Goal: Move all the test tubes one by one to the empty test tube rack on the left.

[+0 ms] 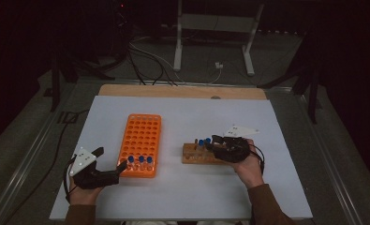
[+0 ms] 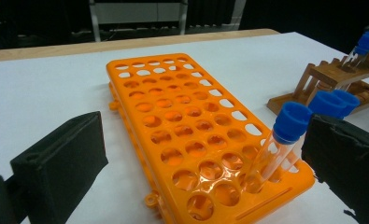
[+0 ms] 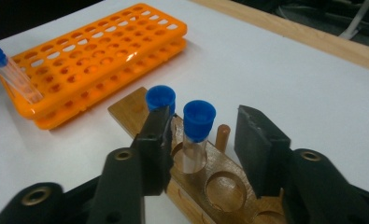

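Right gripper (image 3: 201,154): fingers set apart around a blue-capped test tube (image 3: 196,135), not seen pressing it.
Tube: stood upright in the wooden rack (image 3: 219,182) on the white surface (image 3: 275,79).
Left gripper (image 2: 196,163): fingers held wide apart at the orange rack (image 2: 182,126), beside its tubes.

A lab bench: orange tube rack (image 1: 142,140), capped test tubes (image 2: 285,140), wooden rack (image 3: 205,182), white table (image 1: 192,187).

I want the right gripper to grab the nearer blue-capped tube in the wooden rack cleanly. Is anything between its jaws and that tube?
Nothing visible blocks it. The right gripper already straddles the nearer tube in the wooden rack, gaps showing on both sides. The second tube stands just behind the left jaw, outside the gap, as does a wooden peg.
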